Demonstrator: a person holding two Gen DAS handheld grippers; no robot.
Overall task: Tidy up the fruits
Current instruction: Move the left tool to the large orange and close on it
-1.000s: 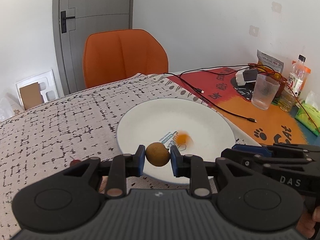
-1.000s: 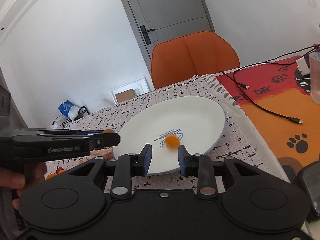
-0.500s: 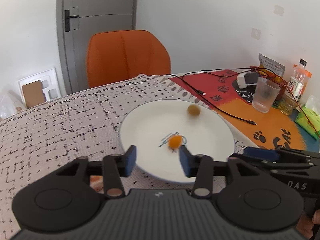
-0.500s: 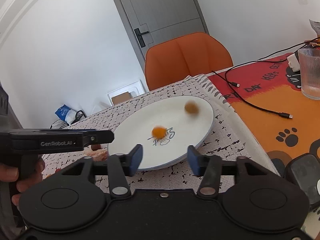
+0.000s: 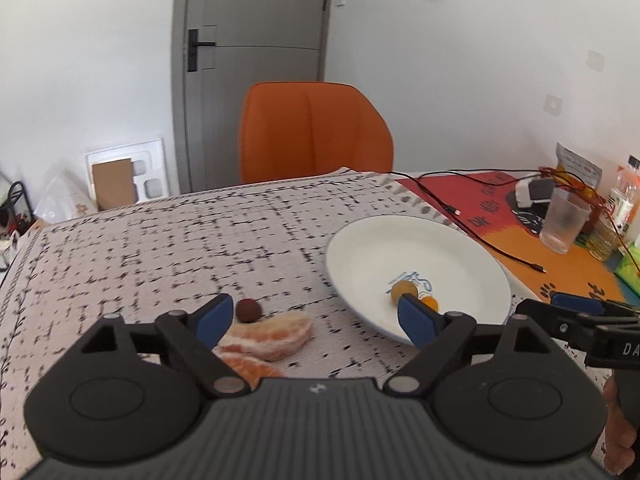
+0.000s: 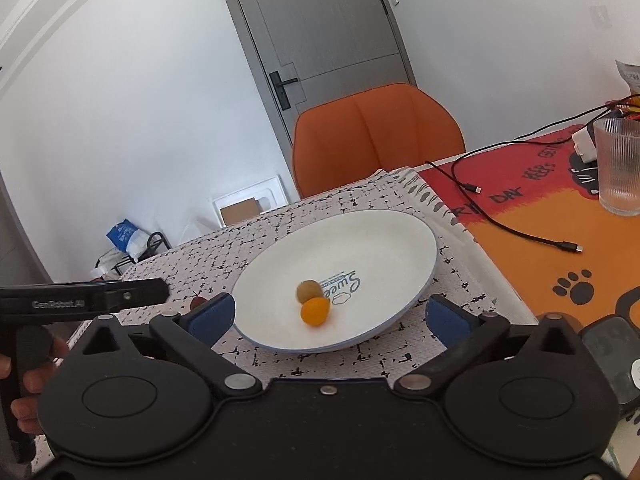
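Note:
A white plate (image 5: 472,256) (image 6: 400,240) holds a brown round fruit (image 6: 309,290) (image 5: 403,289) and a small orange fruit (image 6: 315,311) (image 5: 430,302), touching. My left gripper (image 5: 316,320) is open and empty, left of the plate, over peeled orange segments (image 5: 276,334) and a dark red round fruit (image 5: 248,310) on the patterned cloth. My right gripper (image 6: 328,316) is open and empty at the plate's near edge.
An orange chair (image 5: 314,130) stands at the table's far side. On the orange mat at right are a black cable (image 6: 516,232), a ribbed glass (image 6: 618,166), bottles (image 5: 620,204) and a snack bag (image 5: 578,164). The left gripper shows in the right wrist view (image 6: 80,300).
My left gripper let go of the brown fruit, which rolled across the plate and settled beside the orange one. Both grippers opened wide; the left moved left over the orange segments.

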